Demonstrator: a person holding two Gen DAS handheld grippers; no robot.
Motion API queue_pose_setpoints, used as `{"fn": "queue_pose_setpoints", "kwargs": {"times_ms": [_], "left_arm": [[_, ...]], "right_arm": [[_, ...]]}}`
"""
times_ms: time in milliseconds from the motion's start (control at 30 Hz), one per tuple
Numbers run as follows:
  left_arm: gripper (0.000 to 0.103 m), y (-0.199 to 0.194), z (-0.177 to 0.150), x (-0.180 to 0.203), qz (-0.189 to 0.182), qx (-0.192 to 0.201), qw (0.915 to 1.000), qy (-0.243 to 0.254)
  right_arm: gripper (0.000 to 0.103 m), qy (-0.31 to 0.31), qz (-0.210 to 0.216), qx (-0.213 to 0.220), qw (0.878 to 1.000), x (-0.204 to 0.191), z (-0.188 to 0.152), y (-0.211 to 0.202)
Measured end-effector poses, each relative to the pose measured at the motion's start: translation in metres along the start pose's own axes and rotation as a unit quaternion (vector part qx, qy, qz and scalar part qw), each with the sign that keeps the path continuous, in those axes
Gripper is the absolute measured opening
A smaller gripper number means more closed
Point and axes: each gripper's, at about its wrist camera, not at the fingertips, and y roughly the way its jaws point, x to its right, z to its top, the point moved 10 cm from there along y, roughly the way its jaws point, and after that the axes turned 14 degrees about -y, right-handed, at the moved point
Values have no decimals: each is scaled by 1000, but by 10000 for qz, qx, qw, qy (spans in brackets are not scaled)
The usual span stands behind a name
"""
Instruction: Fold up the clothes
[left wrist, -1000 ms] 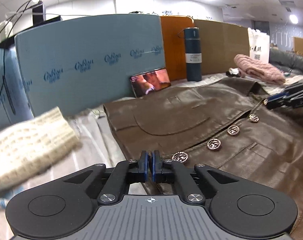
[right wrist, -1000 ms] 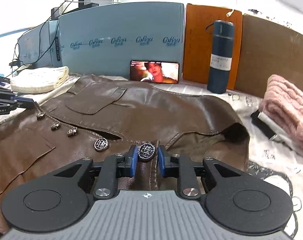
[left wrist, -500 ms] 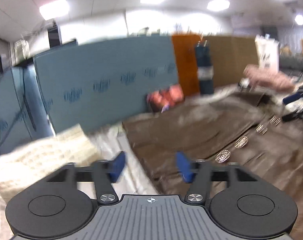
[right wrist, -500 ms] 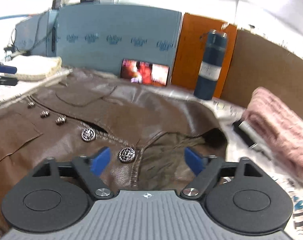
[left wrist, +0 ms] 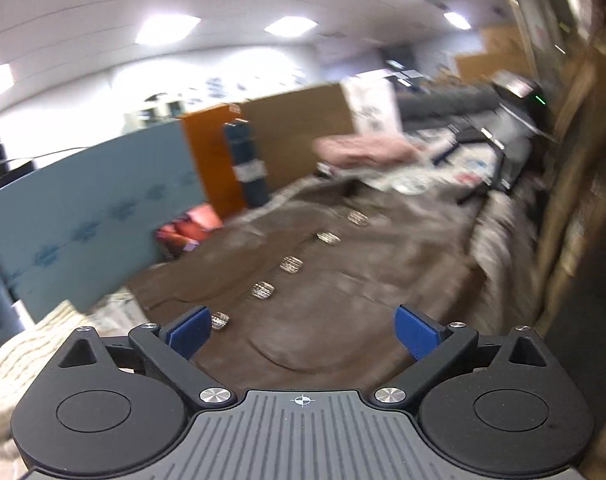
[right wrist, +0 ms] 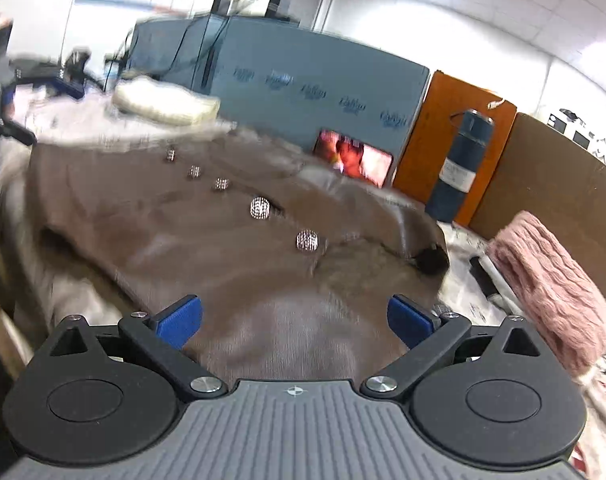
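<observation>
Brown leather jacket (right wrist: 175,248) with round metal buttons (right wrist: 260,208)

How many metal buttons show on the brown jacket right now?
5, in one diagonal row down the front of the brown jacket: buttons from hem end toward collar. Motion blur may hide others.

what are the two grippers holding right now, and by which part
Nothing. Left gripper and right gripper both stand open above the brown leather jacket, with nothing between their fingers.

Blue flask (right wrist: 461,166), lit phone (right wrist: 353,158), orange board (right wrist: 443,128)
</observation>
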Motion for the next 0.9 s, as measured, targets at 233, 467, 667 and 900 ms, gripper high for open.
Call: {"fn": "queue_pose_setpoints", "kwargs": {"times_ms": [233, 467, 667, 900], "left_arm": [[100, 19, -24, 32, -35, -624, 9938, 923], [100, 37, -30, 31, 374, -806, 9889, 1188], [100, 43, -21, 28, 426, -561, 9923, 1016], [92, 54, -21, 33, 346, -663, 9907, 1137]], "right_arm": [[100, -205, 64, -493, 9986, -15, -24, -9], [100, -278, 181, -585, 9977, -20, -28, 0], [100, -544, 326, -365, 9973, -28, -11, 14], [100, -852, 639, 50, 9943, -48, 19, 38]]}}
